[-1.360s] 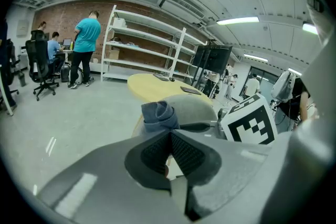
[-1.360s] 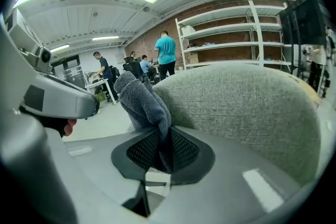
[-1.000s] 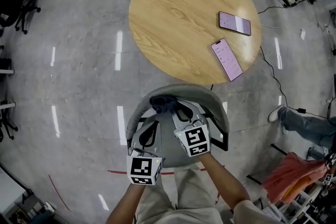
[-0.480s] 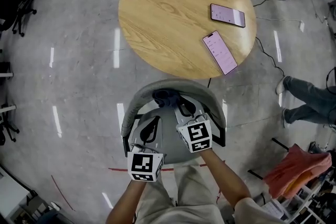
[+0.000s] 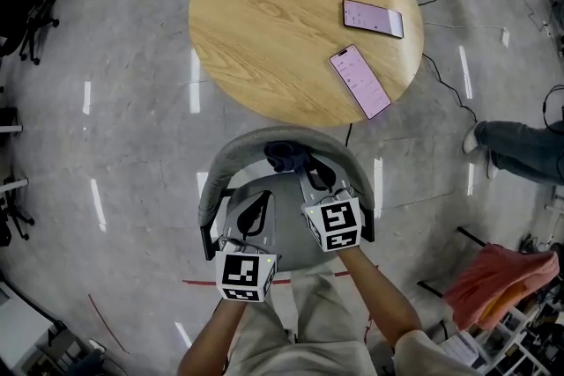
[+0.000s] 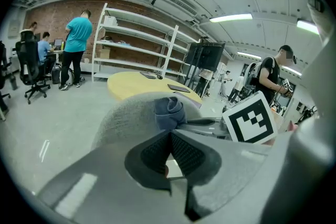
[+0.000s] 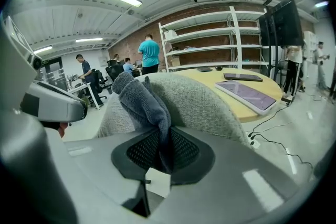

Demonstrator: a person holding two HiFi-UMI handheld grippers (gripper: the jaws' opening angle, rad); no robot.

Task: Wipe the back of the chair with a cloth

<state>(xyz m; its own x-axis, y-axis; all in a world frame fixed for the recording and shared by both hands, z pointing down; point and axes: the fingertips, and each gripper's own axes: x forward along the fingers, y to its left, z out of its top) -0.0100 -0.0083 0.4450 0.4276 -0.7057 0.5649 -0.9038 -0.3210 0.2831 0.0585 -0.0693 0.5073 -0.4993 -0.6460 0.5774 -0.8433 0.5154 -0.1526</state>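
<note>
While your left tongs (image 6: 169, 150) hang over the seat (image 5: 280, 235), pads pressed together on nothing, they're the far pair here: the chair back (image 5: 231, 161) rises ahead of them and they sit apart from it. Move across to the middle and there's the cloth (image 7: 140, 98), bunched at the crest of the back. It's your right tongs (image 7: 161, 150) that own it, clamped on its lower tail, with the wad standing up against the inner face of the grey padding. So the right side is the near one, by my reading. The back's long run bows from left to right across your front, with the table (image 5: 264, 40) beyond it. I'd judge the wipe wants a sideways sweep along that rim, with bare padding waiting out to the right.
</note>
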